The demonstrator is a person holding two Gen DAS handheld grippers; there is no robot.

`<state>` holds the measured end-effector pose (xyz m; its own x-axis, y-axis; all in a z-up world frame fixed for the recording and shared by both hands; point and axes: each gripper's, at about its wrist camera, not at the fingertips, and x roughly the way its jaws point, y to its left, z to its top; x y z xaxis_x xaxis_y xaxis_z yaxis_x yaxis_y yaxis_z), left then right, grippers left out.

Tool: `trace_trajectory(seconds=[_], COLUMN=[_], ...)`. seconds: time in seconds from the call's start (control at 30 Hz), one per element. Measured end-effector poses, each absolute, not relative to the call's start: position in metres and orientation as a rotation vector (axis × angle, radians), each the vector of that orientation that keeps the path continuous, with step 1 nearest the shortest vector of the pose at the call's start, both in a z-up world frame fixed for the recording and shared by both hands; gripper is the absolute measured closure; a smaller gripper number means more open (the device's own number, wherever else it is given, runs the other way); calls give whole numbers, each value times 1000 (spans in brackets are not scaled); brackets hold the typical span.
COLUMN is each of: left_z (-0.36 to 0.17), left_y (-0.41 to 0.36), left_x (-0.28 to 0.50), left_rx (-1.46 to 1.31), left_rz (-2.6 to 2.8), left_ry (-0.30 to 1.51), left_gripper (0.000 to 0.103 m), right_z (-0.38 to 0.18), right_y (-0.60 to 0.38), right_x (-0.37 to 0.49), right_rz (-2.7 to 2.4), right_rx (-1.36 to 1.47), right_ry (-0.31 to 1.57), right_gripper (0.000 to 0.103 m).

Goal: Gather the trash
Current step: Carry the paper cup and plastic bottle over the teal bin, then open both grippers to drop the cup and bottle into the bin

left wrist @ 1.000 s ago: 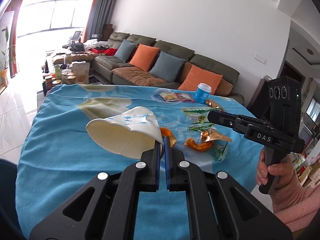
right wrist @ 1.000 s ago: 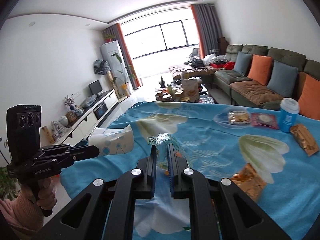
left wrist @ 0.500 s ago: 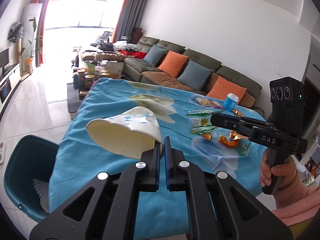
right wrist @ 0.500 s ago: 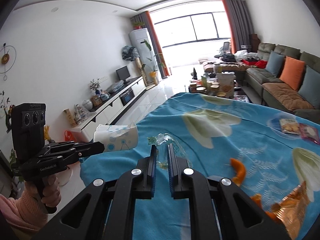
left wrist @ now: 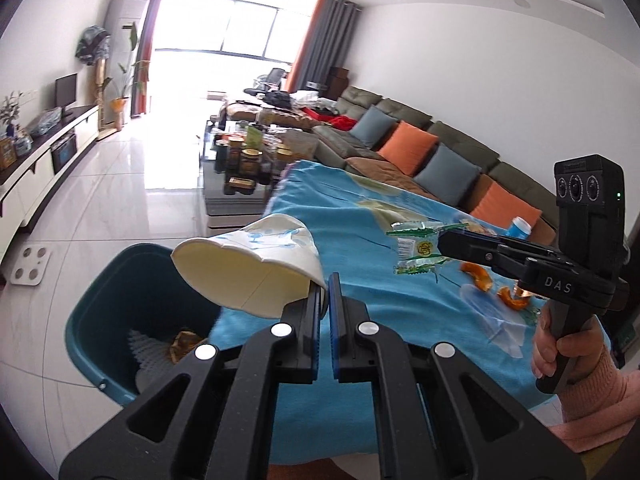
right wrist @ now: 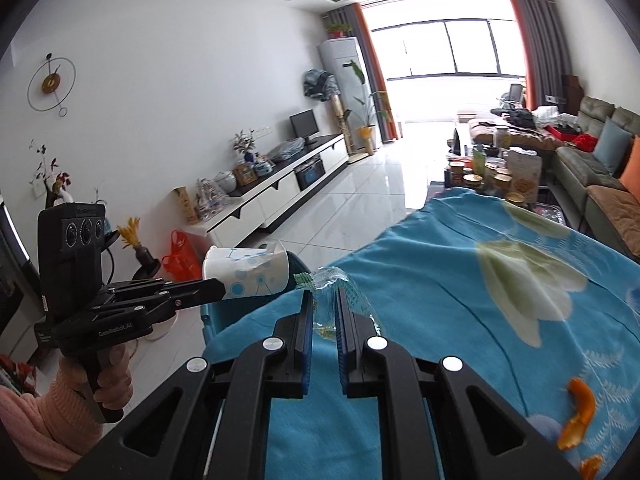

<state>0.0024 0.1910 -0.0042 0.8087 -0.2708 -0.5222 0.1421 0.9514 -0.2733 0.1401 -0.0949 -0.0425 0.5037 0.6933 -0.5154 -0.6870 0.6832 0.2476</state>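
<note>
White paper, crushed at one side — that is the white paper cup with pale blue printing (left wrist: pixel 256 264) pinched by its rim in my left gripper (left wrist: pixel 325 294), jaws pressed together on the thin wall. The cup lies on its side in the grip, its open mouth facing left in the left wrist view, and it hangs over the edge of the table, above the teal plastic bin (left wrist: pixel 120 280) on the pale tiled floor (left wrist: pixel 120 208). Inside the bin I see a white ruffled paper piece (left wrist: pixel 148 350) and a brownish crumpled scrap (left wrist: pixel 182 344).

My right gripper (right wrist: pixel 324 304) is clamped on a clear crinkled plastic wrapper with green printed edges (right wrist: pixel 320 280), which sticks up between the narrow-set jaws. From the left wrist view the same wrapper (left wrist: pixel 416 246) juts out beyond the right gripper's (left wrist: pixel 442 242) black tip, over the turquoise tablecloth with big white flowers (left wrist: pixel 360 220). The right hand (left wrist: pixel 560 344), in a pink knitted sleeve, grips the handle.

In the right wrist view the left gripper (right wrist: pixel 222 290) holds the cup (right wrist: pixel 248 276) out just left of the wrapper, the two nearly level and close, with the bin's rim (right wrist: pixel 298 266) peeking from behind them.

Orange peel pieces (right wrist: pixel 576 416) lie on the cloth at the lower right, well apart from both grippers. A blue-and-white lidded cup (left wrist: pixel 520 227) stands at the table's far side near the olive-green sofa (left wrist: pixel 440 148) with orange and grey cushions.
</note>
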Motion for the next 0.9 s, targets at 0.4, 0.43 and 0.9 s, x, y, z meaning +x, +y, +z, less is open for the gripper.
trace_trajectory(seconds=[0.4, 0.43, 0.9], left_z=[-15, -16, -39], left_y=[264, 268, 281], left_x=[-12, -12, 12], left_rx=[-278, -282, -327], left_rz=[-99, -93, -37], left_ry=[613, 615, 677], left_gripper=[99, 99, 99], right_z=[-46, -46, -66], right_y=[-29, -25, 22], right_x=[156, 158, 186], right_rz=[943, 949, 1011], right_rx=[-28, -28, -23], right_ry=[670, 676, 749], right_gripper=[94, 94, 94])
